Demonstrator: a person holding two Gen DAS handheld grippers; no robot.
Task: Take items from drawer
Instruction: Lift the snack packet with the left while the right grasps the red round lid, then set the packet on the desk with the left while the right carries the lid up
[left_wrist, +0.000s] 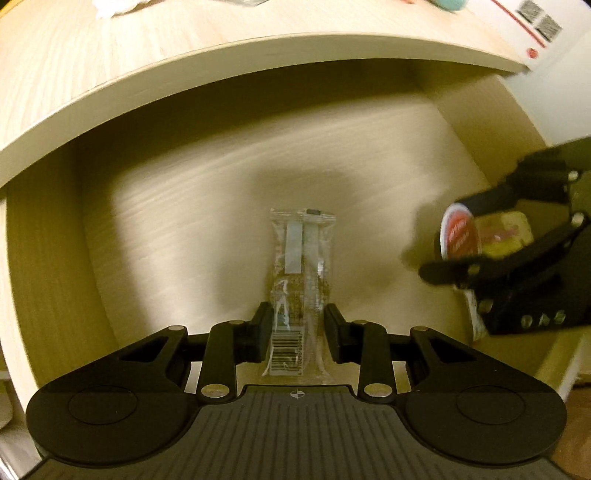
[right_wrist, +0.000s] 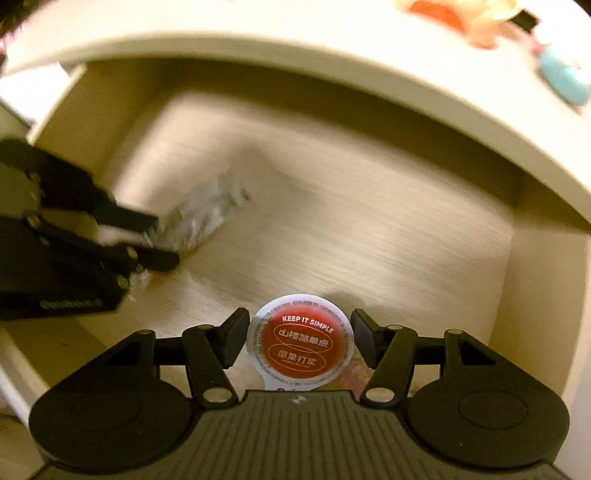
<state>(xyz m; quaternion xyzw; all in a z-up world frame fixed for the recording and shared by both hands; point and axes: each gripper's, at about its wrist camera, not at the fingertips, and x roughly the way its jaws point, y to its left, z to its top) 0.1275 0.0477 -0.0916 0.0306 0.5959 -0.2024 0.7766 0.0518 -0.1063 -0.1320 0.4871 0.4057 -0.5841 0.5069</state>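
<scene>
An open pale wood drawer (left_wrist: 166, 229) fills both views. My left gripper (left_wrist: 297, 332) is shut on a clear snack packet (left_wrist: 299, 258) with a barcode, its pads pressing both long sides near the lower end. In the right wrist view the same left gripper (right_wrist: 164, 240) holds the blurred packet (right_wrist: 207, 210) at the drawer's left. My right gripper (right_wrist: 300, 339) is shut on a small cup with a red and silver foil lid (right_wrist: 301, 347), pads against its rim. From the left wrist view, that right gripper (left_wrist: 443, 240) and cup (left_wrist: 460, 236) sit at the drawer's right side.
The desk top (left_wrist: 110, 55) overhangs the back of the drawer. On it lie a white box with barcodes (left_wrist: 535, 18), a teal object (right_wrist: 565, 81) and an orange object (right_wrist: 439, 13). The drawer's right wall (right_wrist: 535, 295) stands close to the right gripper.
</scene>
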